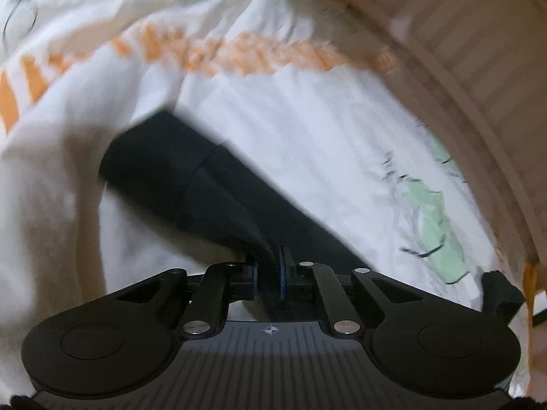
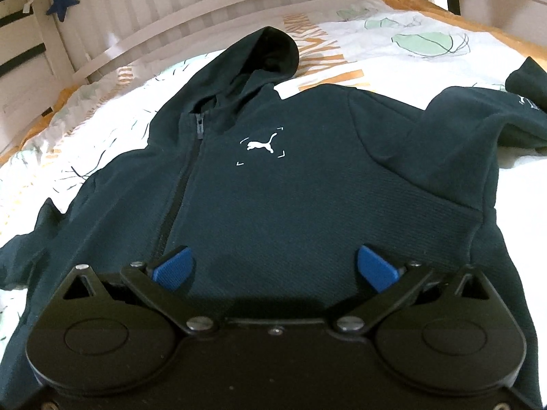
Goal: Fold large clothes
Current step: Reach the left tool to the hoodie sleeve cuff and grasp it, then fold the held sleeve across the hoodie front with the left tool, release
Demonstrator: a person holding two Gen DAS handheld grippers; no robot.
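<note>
A dark navy zip hoodie (image 2: 273,184) with a white puma logo lies face up on a patterned bed cover (image 2: 410,54), hood toward the headboard. My right gripper (image 2: 273,266) hovers open just over its lower front; both blue pads (image 2: 174,268) are spread wide, with nothing between them. In the left wrist view my left gripper (image 1: 268,273) is shut on a ribbed edge of the hoodie's sleeve (image 1: 191,184), which stretches away over the white cover. The view is blurred by motion.
A white slatted bed frame (image 2: 205,10) runs behind the hoodie and shows at the right of the left wrist view (image 1: 478,44). A blue star ornament (image 2: 63,1) hangs at the far left. The hoodie's other sleeve (image 2: 495,116) bunches at the right.
</note>
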